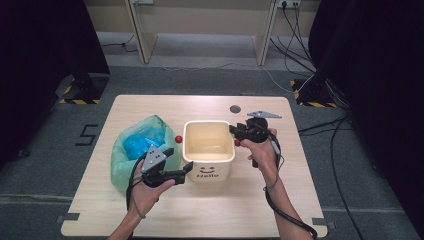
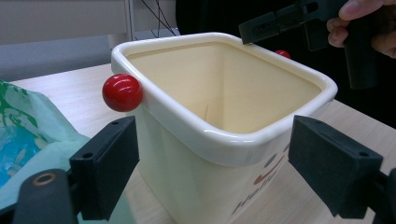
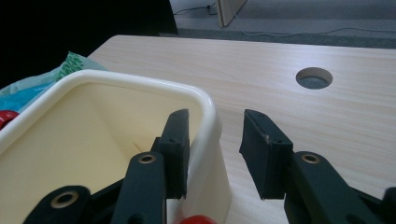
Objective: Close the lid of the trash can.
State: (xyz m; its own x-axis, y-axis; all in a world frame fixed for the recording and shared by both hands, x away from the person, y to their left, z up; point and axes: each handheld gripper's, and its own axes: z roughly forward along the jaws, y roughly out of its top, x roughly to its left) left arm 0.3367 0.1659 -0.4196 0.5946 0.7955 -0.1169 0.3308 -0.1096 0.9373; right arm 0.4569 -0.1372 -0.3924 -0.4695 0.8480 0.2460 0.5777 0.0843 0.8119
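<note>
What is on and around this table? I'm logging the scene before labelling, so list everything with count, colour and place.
bin: one, cream, square, smiley and lettering on its front, table centre
knobs: two, red, one on each side of the bin
bag: one, green with blue contents, left of the bin
table: one, light wood, round hole near the far edge
cables: several, dark, on the floor beyond
left gripper: one, black, jaws open, either side of the bin's near left corner
right gripper: one, black, jaws astride the bin's right rim, not pressing it
hands: two, one holding each gripper
</note>
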